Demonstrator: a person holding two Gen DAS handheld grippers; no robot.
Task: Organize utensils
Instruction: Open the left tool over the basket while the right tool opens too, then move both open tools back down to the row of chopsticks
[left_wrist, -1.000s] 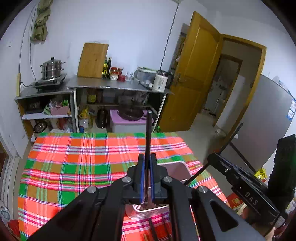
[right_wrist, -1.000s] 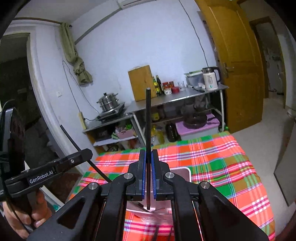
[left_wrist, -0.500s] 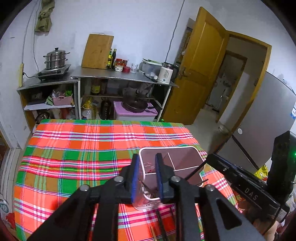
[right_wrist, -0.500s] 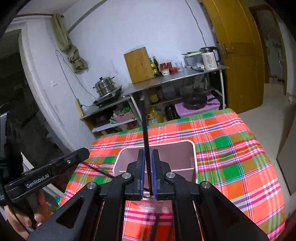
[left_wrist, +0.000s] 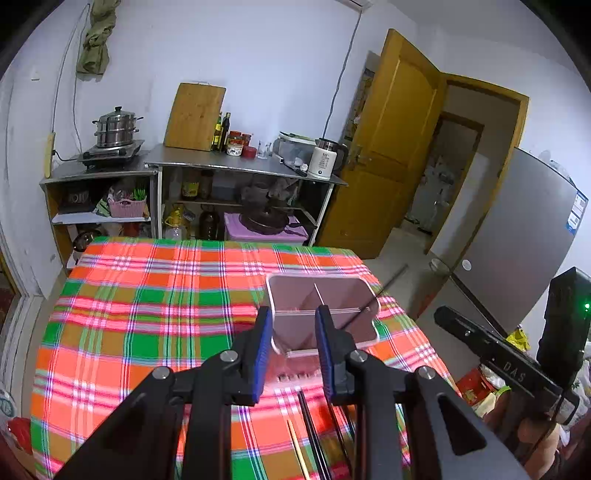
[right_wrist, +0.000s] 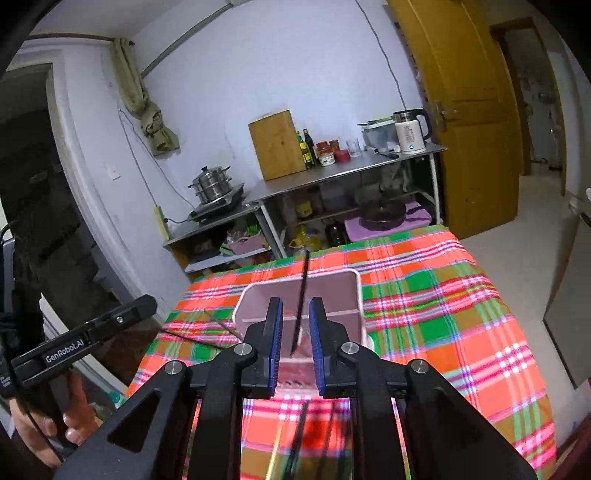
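Utensil sorting is at the deposit step. The left gripper (left_wrist: 290, 354) hovers above the near edge of the utensil holder (left_wrist: 364, 332), fingers spread apart and gripping nothing. The right gripper (right_wrist: 296, 341) hovers above the same holder (right_wrist: 354, 295), fingers parted, with a black chopstick (right_wrist: 301, 299) standing between them. The chopstick appears free of both pads, its lower end down inside a front compartment and its upper end leaning toward the far wall; whether it touches either pad cannot be told.

The holder is a pale, partitioned bin standing on the plaid tablecloth (left_wrist: 147, 314), toward the right edge of the table and nearer the front than the back. In the left wrist view, one chopstick (left_wrist: 373, 299) lies slanted across the holder's right rim.

More loose chopsticks (left_wrist: 312, 428) lie on the cloth at the near edge of the table, directly in front of the holder. At least one is black and one is pale wood.

Judged state: one chopstick is just delivered, and several remain to be collected.

Next move calls for:
1. Raising both grippers clear of the holder rim.
2. Lowering one gripper to the near-edge group.
3. Aligning the fingers across a single stick, since the sticks lie close together and a pinch could catch two.
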